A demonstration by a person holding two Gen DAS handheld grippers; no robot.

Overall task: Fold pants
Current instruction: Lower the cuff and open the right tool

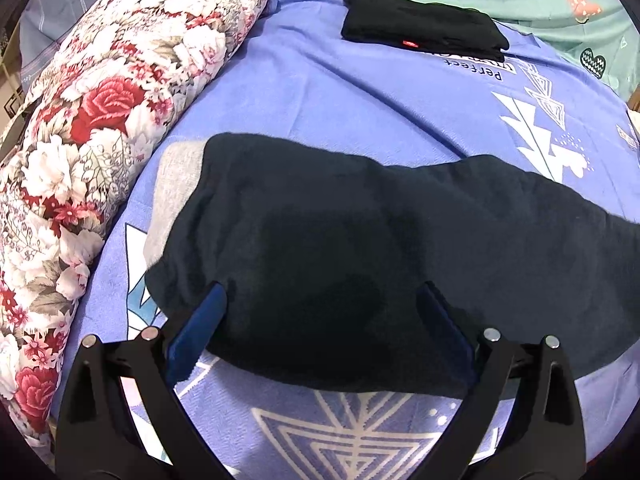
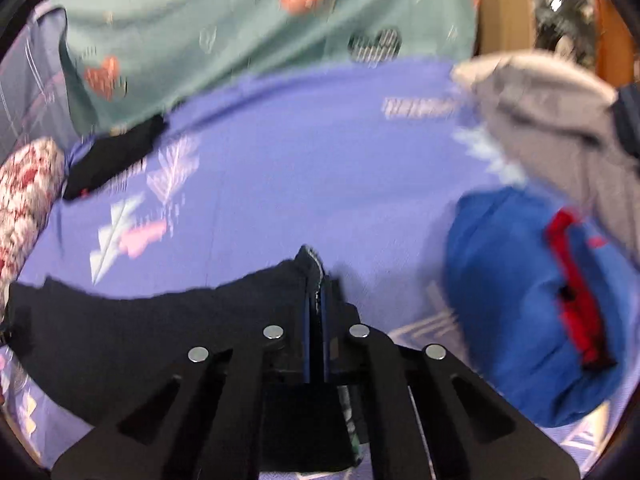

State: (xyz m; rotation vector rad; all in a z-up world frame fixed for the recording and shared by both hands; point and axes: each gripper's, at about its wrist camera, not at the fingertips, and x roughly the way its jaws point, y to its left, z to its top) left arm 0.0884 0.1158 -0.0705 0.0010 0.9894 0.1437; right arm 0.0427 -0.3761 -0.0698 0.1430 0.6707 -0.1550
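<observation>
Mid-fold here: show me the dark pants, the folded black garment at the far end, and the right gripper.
dark pants [image 1: 340,240], left wrist view, middle of the cloth.
folded black garment [image 1: 420,20], left wrist view, top face.
right gripper [image 2: 316,280], right wrist view, between its fingertips.

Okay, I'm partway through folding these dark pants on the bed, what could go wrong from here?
1. The right gripper pinches only a thin edge of the pants, so the cloth might slip free if pulled hard.
2. The left gripper is open over the pants, its fingers spread; with that end loose, the fold may bunch or skew.
3. The blue garment and gray garment lie close on the right; a wide swing might snag them.
</observation>
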